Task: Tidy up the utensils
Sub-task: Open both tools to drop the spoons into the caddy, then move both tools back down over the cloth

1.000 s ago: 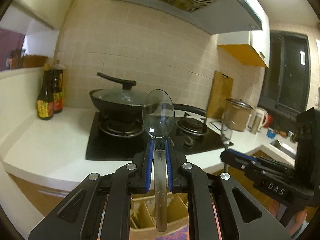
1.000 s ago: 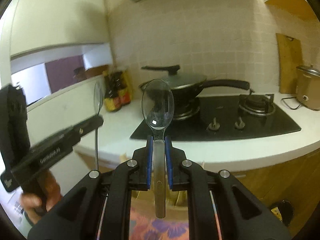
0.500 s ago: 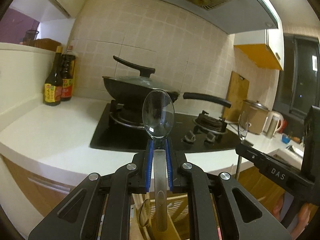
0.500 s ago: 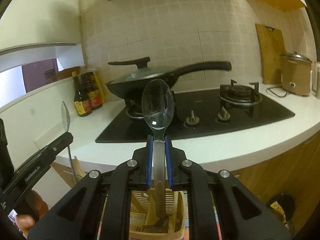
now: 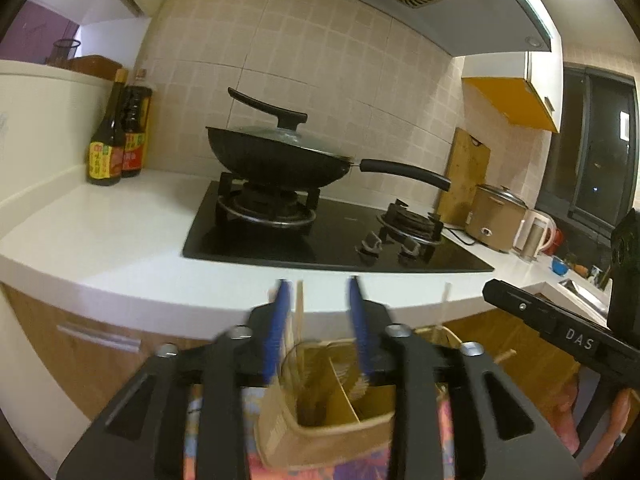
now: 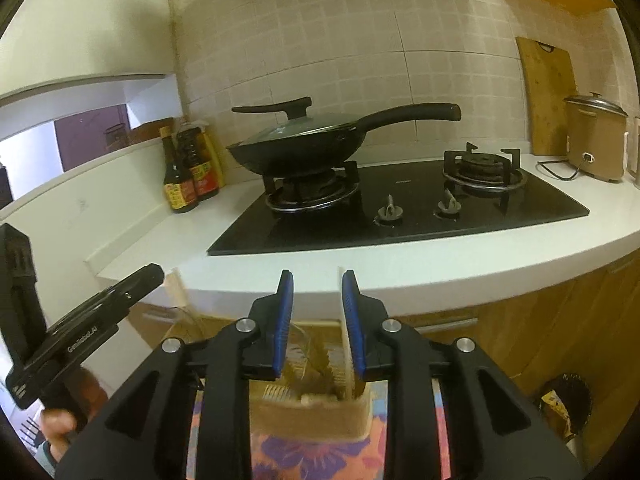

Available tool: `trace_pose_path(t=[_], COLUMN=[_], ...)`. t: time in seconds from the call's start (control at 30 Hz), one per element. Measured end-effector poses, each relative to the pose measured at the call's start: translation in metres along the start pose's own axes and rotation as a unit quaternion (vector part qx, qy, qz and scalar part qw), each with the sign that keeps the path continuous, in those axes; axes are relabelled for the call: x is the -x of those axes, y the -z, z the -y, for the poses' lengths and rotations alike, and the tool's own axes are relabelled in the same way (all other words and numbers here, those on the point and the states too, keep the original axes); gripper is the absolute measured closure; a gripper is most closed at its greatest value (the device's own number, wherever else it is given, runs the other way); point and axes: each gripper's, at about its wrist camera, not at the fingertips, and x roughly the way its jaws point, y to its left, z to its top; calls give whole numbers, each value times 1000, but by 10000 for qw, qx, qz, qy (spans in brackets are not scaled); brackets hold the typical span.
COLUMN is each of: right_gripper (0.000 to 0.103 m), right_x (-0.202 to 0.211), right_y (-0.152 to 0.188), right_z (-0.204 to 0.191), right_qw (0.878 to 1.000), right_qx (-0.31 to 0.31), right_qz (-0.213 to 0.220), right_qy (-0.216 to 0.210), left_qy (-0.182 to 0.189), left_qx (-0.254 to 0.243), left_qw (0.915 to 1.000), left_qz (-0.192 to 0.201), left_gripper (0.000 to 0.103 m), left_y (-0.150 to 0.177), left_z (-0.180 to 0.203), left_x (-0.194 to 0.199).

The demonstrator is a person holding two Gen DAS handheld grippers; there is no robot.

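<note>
Both my left tongs and right tongs are opening, grasping nothing. Blurred spoons sit in the utensil basket beneath them.

The utensil holder is partly hidden behind blurred fingers, its contents too smeared to identify.

wok on stove, bottles left
</note>
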Motion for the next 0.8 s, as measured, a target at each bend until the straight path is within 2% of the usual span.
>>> trace_pose_path(t=[0.17, 0.3, 0.4, 0.57, 0.8], right_gripper=[81, 81, 81, 81, 81], right_x=[39, 70, 87, 100, 83], right_y=[10, 22, 35, 66, 127], right_z=[-11, -22, -30, -40, -48], right_qw=[9999, 9994, 9987, 9956, 9815], right_qx=[55, 110, 208, 303, 320], right_qz=[-84, -214, -381, -842, -1864], right_qy=[-135, -230, -270, -276, -281], left_qy=[144, 232, 330, 564, 430], left_qx=[-172, -226, -218, -138, -112], left_qw=[9997, 9991, 9982, 9943, 9885], left_qz=[-121, -255, -451, -891, -1448], left_gripper=[62, 52, 52, 52, 52], left_y=[6, 16, 27, 56, 100], left_z=[11, 22, 29, 38, 38], left_x=[40, 69, 88, 106, 108])
